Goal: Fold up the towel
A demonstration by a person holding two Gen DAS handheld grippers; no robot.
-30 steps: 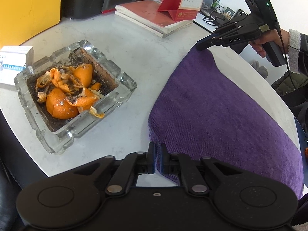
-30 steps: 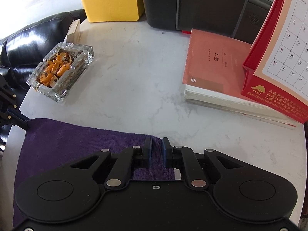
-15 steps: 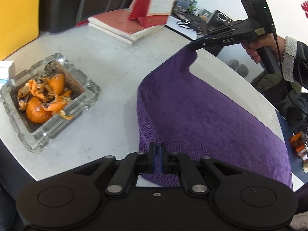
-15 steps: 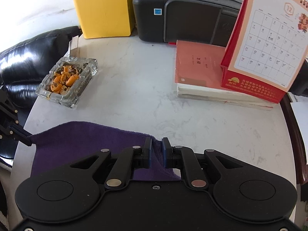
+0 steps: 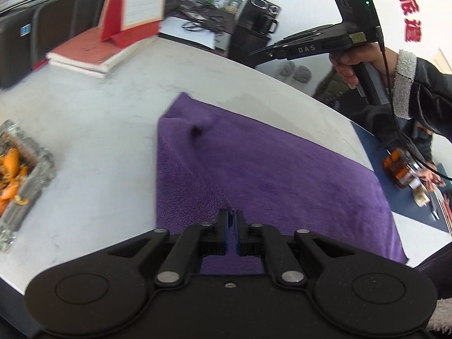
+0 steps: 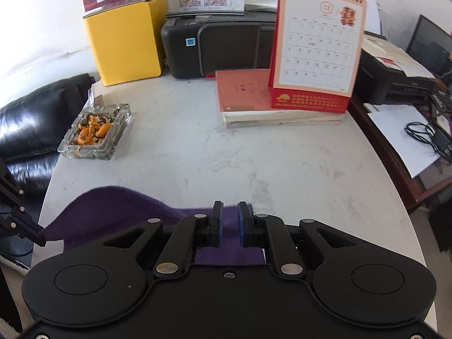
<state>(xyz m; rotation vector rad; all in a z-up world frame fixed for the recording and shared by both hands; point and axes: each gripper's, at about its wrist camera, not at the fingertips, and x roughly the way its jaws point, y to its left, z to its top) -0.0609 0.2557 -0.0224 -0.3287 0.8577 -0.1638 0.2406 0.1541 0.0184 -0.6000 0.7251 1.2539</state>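
A purple towel point(image 5: 282, 169) lies on the round white marble table point(image 5: 99, 118). My left gripper point(image 5: 232, 226) is shut on its near corner, and the cloth rises in a ridge up to the pads. In the left wrist view my right gripper point(image 5: 251, 54), held by a hand point(image 5: 350, 65), hangs above the table's far edge with its fingers together and no cloth in them. The towel's far corner point(image 5: 183, 99) lies crumpled on the table to its left. In the right wrist view the towel point(image 6: 118, 206) shows behind and below my right gripper point(image 6: 230, 220). The left gripper point(image 6: 39, 234) holds the towel's left end.
A glass ashtray point(image 6: 96, 130) full of orange peel sits at the table's left side. Books point(image 6: 248, 99) with a red desk calendar point(image 6: 316, 50) on top, a black printer point(image 6: 214, 45) and a yellow box point(image 6: 127, 42) line the back. A black sofa point(image 6: 28, 121) stands left.
The right gripper has risen and drawn back, and the towel corner it held now lies on the table. The left gripper has moved right and upward with its corner, and the ashtray has slid out left.
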